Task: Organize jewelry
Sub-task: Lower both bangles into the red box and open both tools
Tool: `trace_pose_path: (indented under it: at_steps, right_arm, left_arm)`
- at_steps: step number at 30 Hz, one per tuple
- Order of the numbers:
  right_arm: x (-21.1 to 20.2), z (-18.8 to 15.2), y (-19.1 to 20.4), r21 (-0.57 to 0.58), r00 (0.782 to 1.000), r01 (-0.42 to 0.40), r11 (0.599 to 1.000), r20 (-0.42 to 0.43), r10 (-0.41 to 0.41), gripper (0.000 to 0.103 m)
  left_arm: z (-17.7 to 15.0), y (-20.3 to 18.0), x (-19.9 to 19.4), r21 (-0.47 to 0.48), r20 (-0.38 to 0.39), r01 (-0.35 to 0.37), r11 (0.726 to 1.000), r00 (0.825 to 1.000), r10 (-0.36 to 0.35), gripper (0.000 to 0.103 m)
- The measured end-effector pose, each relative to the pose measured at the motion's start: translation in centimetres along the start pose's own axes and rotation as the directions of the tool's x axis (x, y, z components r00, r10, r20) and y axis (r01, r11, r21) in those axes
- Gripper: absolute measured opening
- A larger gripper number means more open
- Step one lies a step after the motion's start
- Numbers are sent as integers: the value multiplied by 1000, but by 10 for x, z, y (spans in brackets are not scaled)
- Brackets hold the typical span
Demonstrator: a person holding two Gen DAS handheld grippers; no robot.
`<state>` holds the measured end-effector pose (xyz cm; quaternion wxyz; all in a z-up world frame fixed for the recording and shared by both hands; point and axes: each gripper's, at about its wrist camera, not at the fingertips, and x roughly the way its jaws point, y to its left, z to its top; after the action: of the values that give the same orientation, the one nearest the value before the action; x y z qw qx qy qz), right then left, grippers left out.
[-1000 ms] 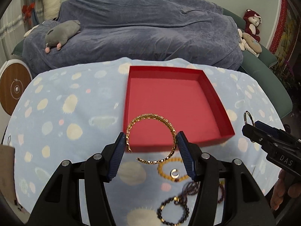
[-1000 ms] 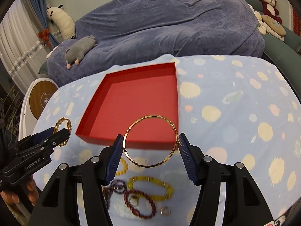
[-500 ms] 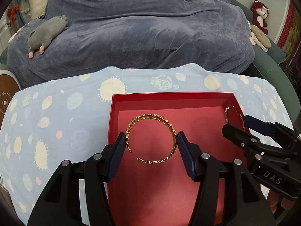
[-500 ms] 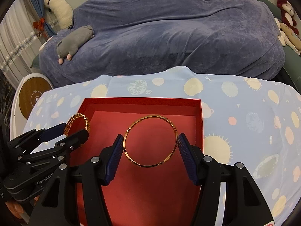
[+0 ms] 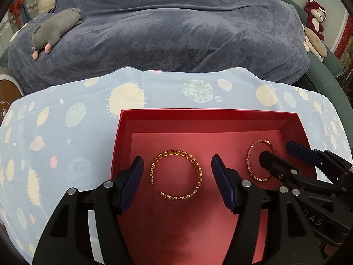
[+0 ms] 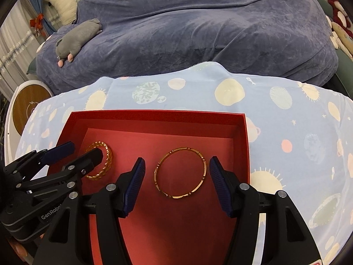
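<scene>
A red box [image 5: 198, 116] [image 6: 154, 116] sits on the blue spotted cloth. A gold chain-link open bangle [image 5: 197, 167] lies on the box floor between the fingers of my open left gripper [image 5: 177, 174], with gaps on both sides. A thin gold round bangle [image 6: 204, 167] lies on the box floor between the fingers of my open right gripper [image 6: 177, 174], also free of the pads. Each gripper shows in the other's view: the right one [image 5: 280, 156] over its bangle [image 5: 248, 161], the left one [image 6: 85, 151] over the chain bangle [image 6: 108, 154].
The blue cloth [image 5: 66, 132] covers the table around the box. Behind it is a sofa under a dark blue cover [image 5: 176, 33] with a grey plush toy [image 5: 55, 24] and other plush toys [image 5: 315, 17]. A round wooden-faced device [image 6: 26, 106] stands at left.
Both grippers have moved forward over the red box and lower. Both have opened, and the two bangles now lie on the box floor instead of being clamped.
</scene>
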<state>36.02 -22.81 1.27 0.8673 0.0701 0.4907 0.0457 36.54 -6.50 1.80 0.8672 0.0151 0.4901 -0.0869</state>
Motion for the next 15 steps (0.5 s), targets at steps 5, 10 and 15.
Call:
trace_pose_path:
  at_steps: [5,10,15]
  right_arm:
    - [-16,1,5,-4,1000,-1,1000,19,1,59]
    - [-48,-3,12,-12,999,-4,1000,53,5,59]
    - [-90,-18,25,-38,996,7,999,93,-4,59]
  left_arm:
    - [-1,-1,-13,-1,15,-5,1000,1000,5,63]
    - [-3,0,-44,-15,42,11,1000,999,-10,63]
    - [-15,-4,-85,1,83,8,1000,997,-8,63]
